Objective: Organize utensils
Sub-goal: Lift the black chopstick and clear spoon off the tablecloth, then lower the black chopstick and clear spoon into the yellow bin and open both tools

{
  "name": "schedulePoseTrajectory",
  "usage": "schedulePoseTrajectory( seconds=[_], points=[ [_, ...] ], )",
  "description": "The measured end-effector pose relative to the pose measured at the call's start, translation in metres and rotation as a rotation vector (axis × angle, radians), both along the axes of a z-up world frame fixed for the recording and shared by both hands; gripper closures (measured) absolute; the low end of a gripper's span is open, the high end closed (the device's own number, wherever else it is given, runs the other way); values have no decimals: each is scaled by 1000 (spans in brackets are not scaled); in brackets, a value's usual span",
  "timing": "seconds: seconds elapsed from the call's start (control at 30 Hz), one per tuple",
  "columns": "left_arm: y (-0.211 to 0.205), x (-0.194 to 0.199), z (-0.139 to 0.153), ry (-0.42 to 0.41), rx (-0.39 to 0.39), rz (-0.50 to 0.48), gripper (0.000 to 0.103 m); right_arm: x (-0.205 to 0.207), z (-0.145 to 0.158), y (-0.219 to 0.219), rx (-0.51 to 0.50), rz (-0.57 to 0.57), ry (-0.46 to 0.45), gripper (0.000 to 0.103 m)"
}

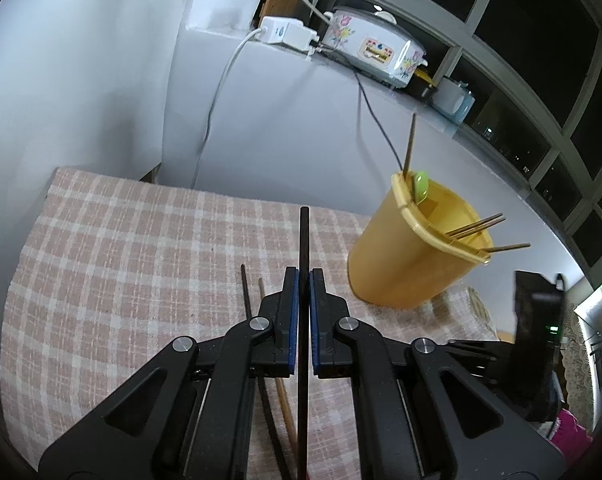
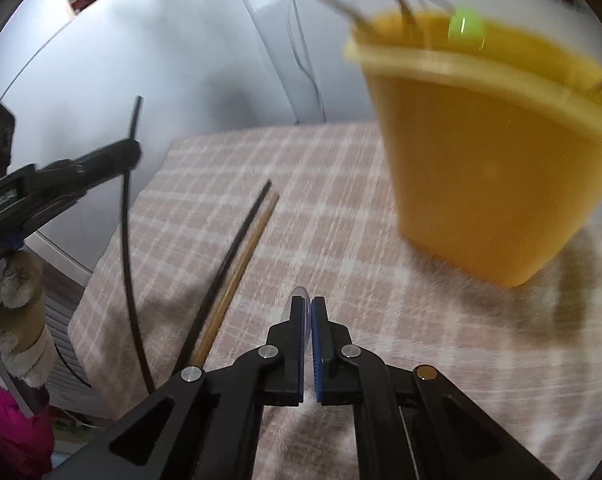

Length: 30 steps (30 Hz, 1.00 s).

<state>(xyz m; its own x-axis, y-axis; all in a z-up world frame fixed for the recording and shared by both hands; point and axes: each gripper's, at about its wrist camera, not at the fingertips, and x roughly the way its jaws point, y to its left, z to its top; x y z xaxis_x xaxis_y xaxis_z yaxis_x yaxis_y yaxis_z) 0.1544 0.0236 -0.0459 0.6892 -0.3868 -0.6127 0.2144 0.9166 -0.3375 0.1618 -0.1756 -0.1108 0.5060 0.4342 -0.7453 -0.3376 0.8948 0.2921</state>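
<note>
My left gripper is shut on a black chopstick and holds it above the checked cloth; it also shows in the right wrist view. A yellow utensil cup stands to its right with several chopsticks and a green spoon in it. My right gripper is shut on a clear, pale utensil that peeks past the pads, low over the cloth, with the cup ahead on the right. A black chopstick and a wooden chopstick lie side by side on the cloth.
The pink checked cloth covers the table. A grey wall lies behind, with a ledge holding a white power strip, a floral rice cooker and cables. The right gripper's body is at the right.
</note>
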Motion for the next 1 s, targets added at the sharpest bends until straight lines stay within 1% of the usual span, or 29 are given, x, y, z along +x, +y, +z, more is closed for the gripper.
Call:
schedulePoseTrajectory(
  seconds=[0.13,0.27,0.4,0.67,0.83,1.0],
  points=[
    [-5,0,12,-30,-13,-8,101,-12,29,-12,-9,-25,-86,103],
    [-13,-1,29,-71,-27,-22,101,-24,62,-20,-38,-66,-194,103],
    [-21,1,44,-104,-33,-35,101,-29,85,-29,-47,-105,-272,103],
    [-38,1,80,-179,-41,-73,101,-30,128,-58,-2,-165,-365,103],
    [-51,0,102,-218,-52,-96,101,-23,147,-70,30,-194,-397,103],
    [-64,2,123,-259,-70,-117,101,-12,161,-80,32,-227,-427,103]
  ],
)
